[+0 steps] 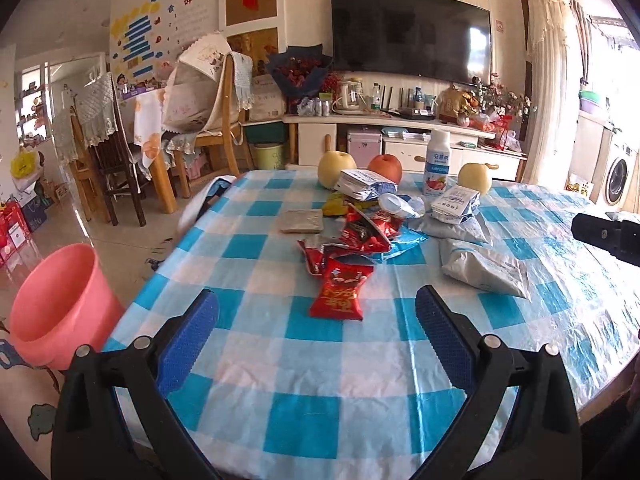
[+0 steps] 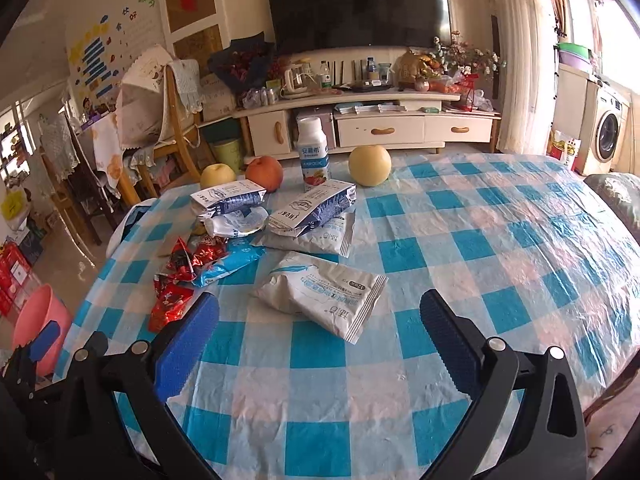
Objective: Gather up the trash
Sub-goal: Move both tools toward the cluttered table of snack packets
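Observation:
Wrappers lie in a heap on the blue-checked table point(image 1: 320, 380). A red snack wrapper point(image 1: 340, 290) lies nearest my left gripper point(image 1: 316, 316), which is open and empty just short of it. More red wrappers point(image 1: 360, 232) lie behind. A white crumpled packet point(image 2: 320, 292) lies just ahead of my right gripper point(image 2: 320, 320), open and empty; it also shows in the left wrist view point(image 1: 484, 268). Blue-white cartons point(image 2: 312, 210) and a foil lid point(image 2: 236, 224) lie farther back. A pink bin point(image 1: 56, 308) stands on the floor left of the table.
Two pears point(image 2: 370, 166), an apple point(image 2: 265, 173) and a yogurt bottle point(image 2: 313, 152) stand at the table's far edge. A flat grey tray point(image 1: 301, 221) lies left of the heap. Chairs point(image 1: 120, 152) and a TV cabinet point(image 2: 360, 124) stand beyond.

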A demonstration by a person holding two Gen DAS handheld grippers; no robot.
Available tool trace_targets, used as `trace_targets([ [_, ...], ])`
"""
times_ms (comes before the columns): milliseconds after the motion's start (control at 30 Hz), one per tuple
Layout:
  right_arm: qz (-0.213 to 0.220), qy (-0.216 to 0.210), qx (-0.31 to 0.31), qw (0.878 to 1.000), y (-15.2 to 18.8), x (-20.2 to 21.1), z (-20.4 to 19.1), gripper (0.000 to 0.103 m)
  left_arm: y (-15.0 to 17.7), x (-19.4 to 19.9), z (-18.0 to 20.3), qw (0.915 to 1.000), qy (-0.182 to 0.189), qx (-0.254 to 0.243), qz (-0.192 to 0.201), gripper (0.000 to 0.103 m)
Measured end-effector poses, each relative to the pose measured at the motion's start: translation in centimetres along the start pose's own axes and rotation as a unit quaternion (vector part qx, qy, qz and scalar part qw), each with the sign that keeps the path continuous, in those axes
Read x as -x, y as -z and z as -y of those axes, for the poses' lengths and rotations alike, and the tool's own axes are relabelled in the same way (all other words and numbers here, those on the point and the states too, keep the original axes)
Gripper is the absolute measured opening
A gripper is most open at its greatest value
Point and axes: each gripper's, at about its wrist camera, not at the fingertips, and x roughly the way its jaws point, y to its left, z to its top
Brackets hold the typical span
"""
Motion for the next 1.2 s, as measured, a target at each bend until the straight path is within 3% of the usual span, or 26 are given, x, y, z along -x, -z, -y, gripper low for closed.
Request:
trace_targets([
  [267,0.044,0.015,0.029,0.998,2.0,3.7,-1.5,0.099,0.5,2.8,-4.1,0.9984,-0.01,0.044,0.035,0.099],
  [600,0.106,0.022,0.056,0.993,2.8,6.5,-2.2,0.099,0.8,2.9,-6.7,0.9943,-0.02,0.098,0.038,0.099],
  [867,0.109,0.018,0.065,0.992,2.9,5.9,-2.0,0.099,1.0,2.7,-6.5,0.9949,-0.025,0.091,0.038,0.099],
  [1200,0.072,0.004,0.06,0.996,3.1,4.7,-1.8,0.099,1.1,2.1,-5.4,0.9964,-0.028,0.074,0.03,0.099],
])
